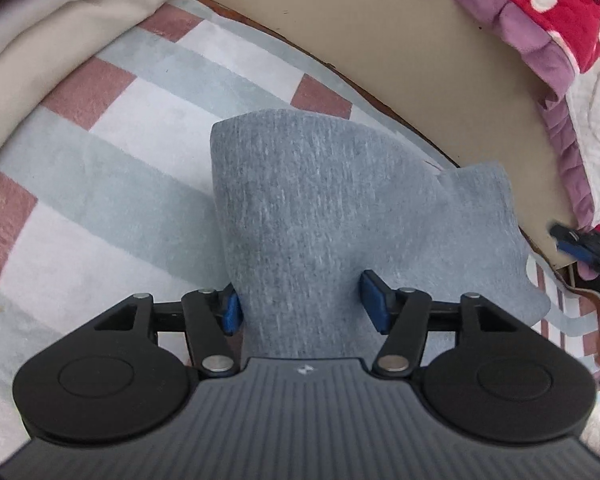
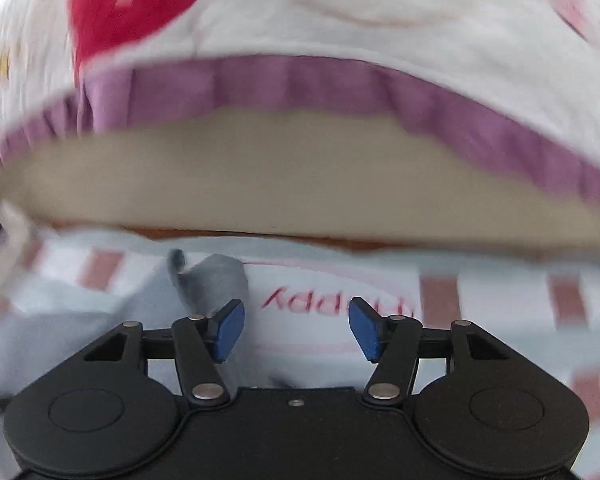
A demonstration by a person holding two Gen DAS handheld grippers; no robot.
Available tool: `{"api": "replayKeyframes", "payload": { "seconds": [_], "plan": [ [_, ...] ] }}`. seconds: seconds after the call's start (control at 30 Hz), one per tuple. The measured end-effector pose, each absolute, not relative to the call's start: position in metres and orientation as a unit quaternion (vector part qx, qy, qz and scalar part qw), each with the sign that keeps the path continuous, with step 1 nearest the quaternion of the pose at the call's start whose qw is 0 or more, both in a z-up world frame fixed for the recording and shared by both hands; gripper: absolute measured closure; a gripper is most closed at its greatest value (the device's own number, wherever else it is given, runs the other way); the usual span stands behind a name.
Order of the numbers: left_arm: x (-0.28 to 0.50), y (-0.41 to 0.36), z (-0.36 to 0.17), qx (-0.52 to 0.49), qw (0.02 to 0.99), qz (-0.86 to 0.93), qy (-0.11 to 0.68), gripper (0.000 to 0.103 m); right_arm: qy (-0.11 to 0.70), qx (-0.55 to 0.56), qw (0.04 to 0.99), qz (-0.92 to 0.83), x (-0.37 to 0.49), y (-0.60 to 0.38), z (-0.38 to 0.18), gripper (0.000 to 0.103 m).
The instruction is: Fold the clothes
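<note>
One checked blanket [image 1: 112,152] beside beige floor [image 1: 400,52]

Heathered grey cloth [image 1: 320,208], checked blanket [image 1: 140,152]

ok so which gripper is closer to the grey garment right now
Left. The left gripper sits right over the grey garment, the cloth lying between its open fingers. The right gripper is off to the side, open over the checked blanket, the garment beyond its left finger.

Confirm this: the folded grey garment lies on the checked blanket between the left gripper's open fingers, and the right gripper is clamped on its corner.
Not quite. The right gripper is open and holds nothing, as the right wrist view shows. The grey garment does lie on the checked blanket between the left gripper's open fingers.
</note>
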State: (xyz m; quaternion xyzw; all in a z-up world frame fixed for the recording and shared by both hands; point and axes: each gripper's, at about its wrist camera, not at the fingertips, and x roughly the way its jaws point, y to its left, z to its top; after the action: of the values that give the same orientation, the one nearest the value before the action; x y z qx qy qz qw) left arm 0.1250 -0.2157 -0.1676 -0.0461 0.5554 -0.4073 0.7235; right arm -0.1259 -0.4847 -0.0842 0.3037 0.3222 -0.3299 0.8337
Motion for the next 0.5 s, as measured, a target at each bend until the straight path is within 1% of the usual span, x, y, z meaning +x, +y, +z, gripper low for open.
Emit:
{"api": "replayKeyframes", "payload": {
  "seconds": [0.03,0.07,0.1,0.17,0.33,0.5],
  "plan": [
    [0.128,-0.215,-0.170,-0.050,0.720,-0.407,0.560,0.044,0.297,0.360,0.828,-0.312,-0.141,-0.477,-0.087,0.019],
    [0.131,-0.214,-0.172,-0.058,0.716,-0.405,0.566,0.043,0.273,0.405,0.819,-0.300,-0.156,-0.466,-0.094,0.015],
    [0.135,-0.213,-0.173,-0.068,0.712,-0.403,0.570,0.043,0.252,0.438,0.812,-0.291,-0.163,-0.449,-0.105,0.014],
    [0.142,-0.211,-0.175,-0.087,0.707,-0.401,0.575,0.043,0.238,0.462,0.804,-0.288,-0.175,-0.424,-0.125,0.014],
    [0.150,-0.210,-0.177,-0.110,0.709,-0.399,0.570,0.043,0.281,0.457,0.788,-0.300,-0.161,-0.411,-0.170,0.014],
    [0.161,-0.214,-0.190,-0.125,0.704,-0.394,0.578,0.033,0.234,0.451,0.804,-0.309,-0.156,-0.425,-0.185,0.014]
  ]
}}
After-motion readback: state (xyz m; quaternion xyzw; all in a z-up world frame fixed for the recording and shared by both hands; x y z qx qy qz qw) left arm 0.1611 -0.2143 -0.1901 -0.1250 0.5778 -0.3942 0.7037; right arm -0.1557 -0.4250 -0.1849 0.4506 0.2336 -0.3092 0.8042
